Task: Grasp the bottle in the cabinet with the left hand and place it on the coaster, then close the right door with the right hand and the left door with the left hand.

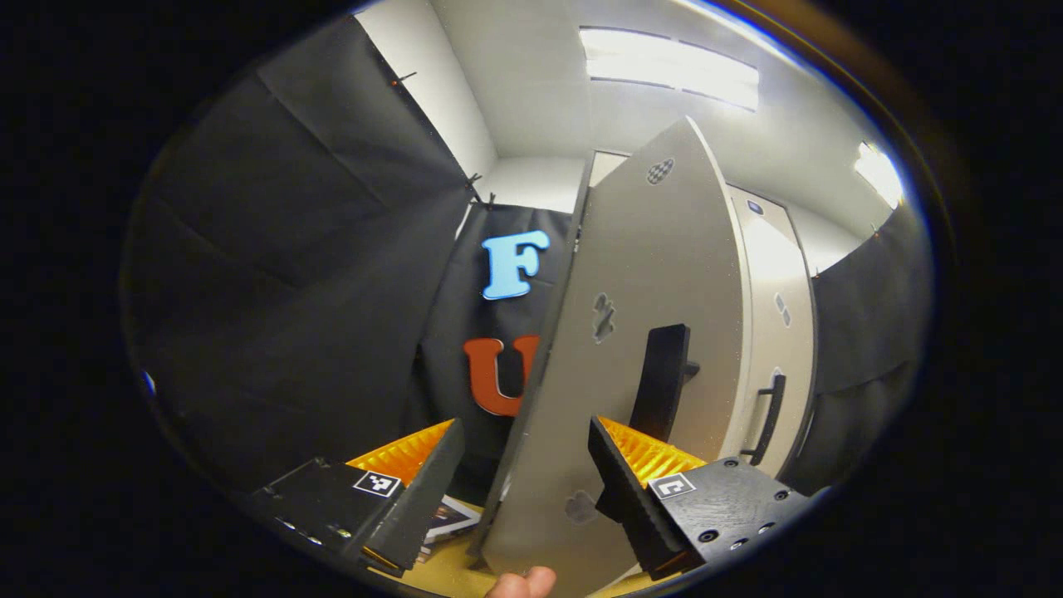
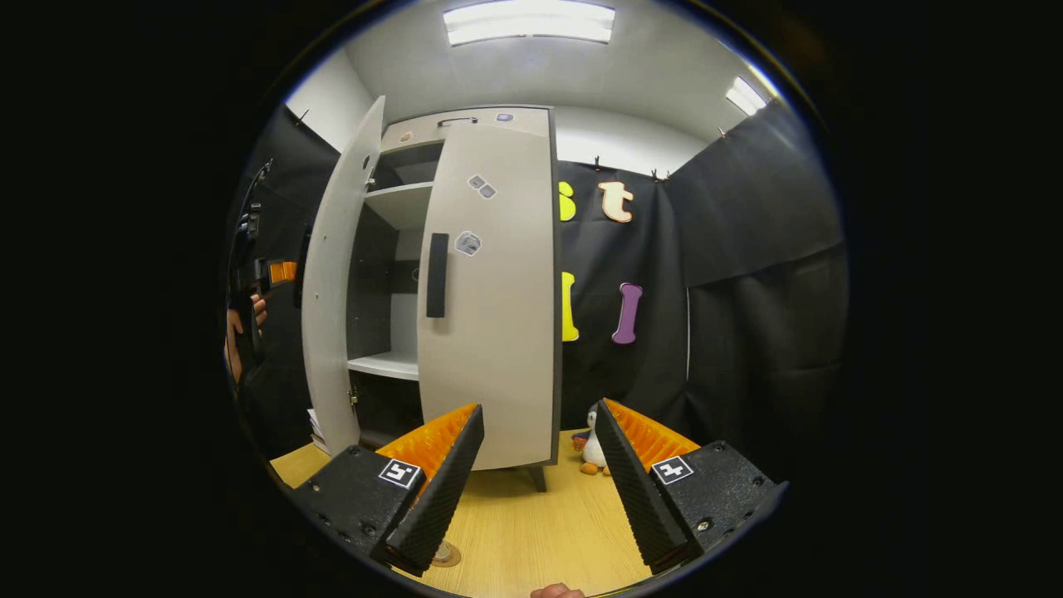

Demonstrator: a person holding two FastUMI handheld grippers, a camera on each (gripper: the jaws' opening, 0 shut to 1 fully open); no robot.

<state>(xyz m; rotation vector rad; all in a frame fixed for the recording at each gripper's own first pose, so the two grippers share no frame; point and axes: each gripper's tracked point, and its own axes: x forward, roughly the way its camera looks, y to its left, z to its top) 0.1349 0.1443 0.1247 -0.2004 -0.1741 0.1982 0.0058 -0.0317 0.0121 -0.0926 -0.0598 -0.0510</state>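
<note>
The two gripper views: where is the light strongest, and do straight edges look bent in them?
In the left gripper view, ceiling lights glare at the top, and the left door bulges into a curve. In the right gripper view, a ceiling panel burns white, while the right door stays nearly straight near the centre.

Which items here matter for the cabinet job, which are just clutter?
Job:
- left door, ajar
- right door, nearly shut
- cabinet
- left hand-held gripper, open around the left door's edge
- right hand-held gripper, open, hanging back

Clutter:
- penguin toy on the table
- booklets beside the cabinet
</note>
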